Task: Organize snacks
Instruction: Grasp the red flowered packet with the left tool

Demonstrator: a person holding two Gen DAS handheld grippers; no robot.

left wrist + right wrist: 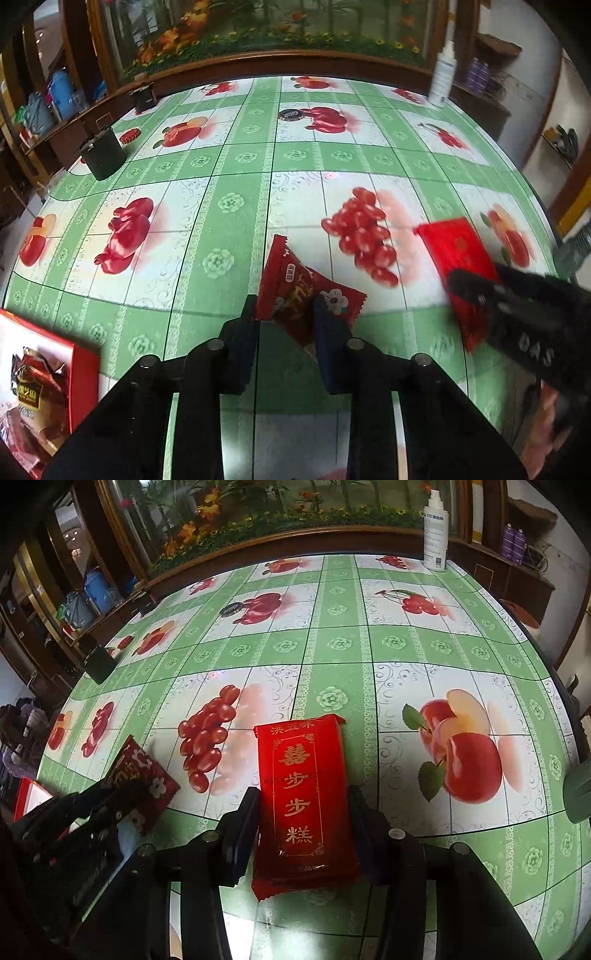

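The table (332,642), under a green and white fruit-print cloth, is mostly bare toward 12 o'clock in both views. Its far edge meets a wooden-framed planter (280,535) of artificial flowers, and the right wrist view shows its rounded right edge running from 2 to 4 o'clock.

The left gripper (286,310) has its 2 fingers closed on a dark red flowered snack packet (299,295), which sticks up and out toward 12 o'clock between the pads; the packet's lower corner lies on or just over the cloth, I cannot tell which. The right gripper (304,805) stands with a flat red cake packet with gold characters (301,786) lengthwise between its jaws, both pads touching the packet's long sides, the packet lying flat on the cloth.

At 8 o'clock in the left wrist view an open red box (79,373) sits at the near table edge with shiny red and gold wrapped snacks (33,391) inside. A dark green cup (105,153) stands near the left edge at 10 o'clock; its contents are not visible.

The right wrist view catches only a corner of that box at 8 o'clock and none of its contents. A white spray bottle (436,531) stands at the far edge at 1 o'clock, and a small dark round lid (290,114) lies on the cloth at 12 o'clock.
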